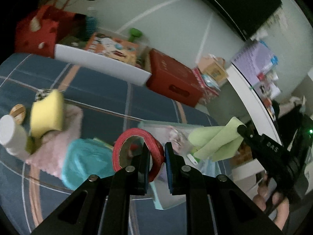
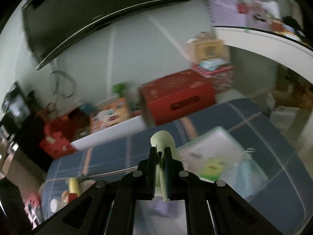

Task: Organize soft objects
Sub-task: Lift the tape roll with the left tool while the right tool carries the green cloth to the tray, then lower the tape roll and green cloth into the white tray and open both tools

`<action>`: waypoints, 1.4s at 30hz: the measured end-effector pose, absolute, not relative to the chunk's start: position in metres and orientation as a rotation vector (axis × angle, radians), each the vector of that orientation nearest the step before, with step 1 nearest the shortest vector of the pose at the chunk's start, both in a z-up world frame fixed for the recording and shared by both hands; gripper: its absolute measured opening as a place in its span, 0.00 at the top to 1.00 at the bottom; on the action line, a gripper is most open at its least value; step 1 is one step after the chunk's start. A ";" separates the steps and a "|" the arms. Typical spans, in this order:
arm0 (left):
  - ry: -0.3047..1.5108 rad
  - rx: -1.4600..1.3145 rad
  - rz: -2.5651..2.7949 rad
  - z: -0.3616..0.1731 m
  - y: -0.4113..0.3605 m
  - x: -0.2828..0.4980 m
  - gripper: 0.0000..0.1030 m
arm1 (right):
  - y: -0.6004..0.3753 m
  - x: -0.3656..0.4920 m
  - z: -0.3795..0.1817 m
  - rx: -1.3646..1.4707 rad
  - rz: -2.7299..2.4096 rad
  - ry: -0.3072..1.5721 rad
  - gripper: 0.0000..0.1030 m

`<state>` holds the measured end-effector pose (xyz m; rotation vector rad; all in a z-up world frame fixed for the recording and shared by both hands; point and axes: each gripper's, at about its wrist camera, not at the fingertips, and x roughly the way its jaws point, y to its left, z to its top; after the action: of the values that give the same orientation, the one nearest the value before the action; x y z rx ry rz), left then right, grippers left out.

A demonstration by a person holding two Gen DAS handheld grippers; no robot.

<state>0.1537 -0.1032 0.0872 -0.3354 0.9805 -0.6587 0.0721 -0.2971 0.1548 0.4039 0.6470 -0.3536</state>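
Observation:
In the left wrist view my left gripper (image 1: 156, 147) is shut on the rim of a red tape roll (image 1: 135, 150), held above a blue plaid bed cover (image 1: 101, 94). My right gripper (image 1: 242, 130) comes in from the right, shut on a pale green cloth (image 1: 217, 141) hanging over a clear plastic container (image 1: 176, 135). In the right wrist view the right gripper (image 2: 160, 150) pinches the green cloth (image 2: 162, 139) between its pads. On the bed at the left lie a yellow sponge (image 1: 48, 113), a pink fluffy cloth (image 1: 56, 148) and a turquoise soft item (image 1: 86, 160).
A white cylinder (image 1: 11, 133) and a small bread-like toy (image 1: 18, 112) lie at the left. Red boxes (image 1: 174, 78) and a colourful toy box (image 1: 113, 47) stand on the floor behind the bed. A white table edge (image 1: 250, 90) curves at the right.

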 end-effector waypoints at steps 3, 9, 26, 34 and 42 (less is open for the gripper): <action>0.987 -0.297 -0.697 0.084 -0.125 0.149 0.86 | -0.326 0.057 0.154 0.427 -0.441 0.642 0.93; 1.021 -0.258 -0.773 0.074 -0.164 0.145 0.86 | -0.379 0.028 0.150 0.483 -0.574 0.633 0.93; 1.058 -0.229 -0.785 0.022 -0.223 0.181 0.85 | -0.417 0.052 0.078 0.541 -0.611 0.828 0.93; 1.083 -0.181 -0.735 -0.001 -0.236 0.198 0.85 | -0.419 0.069 0.048 0.544 -0.598 0.914 0.92; 1.125 -0.169 -0.715 -0.021 -0.244 0.207 0.86 | -0.426 0.085 0.009 0.568 -0.595 1.016 0.92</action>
<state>0.2069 -0.2443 -0.0214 -0.1688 1.1255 -0.7151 0.0846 -0.4258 0.0089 0.5681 1.0163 -0.5951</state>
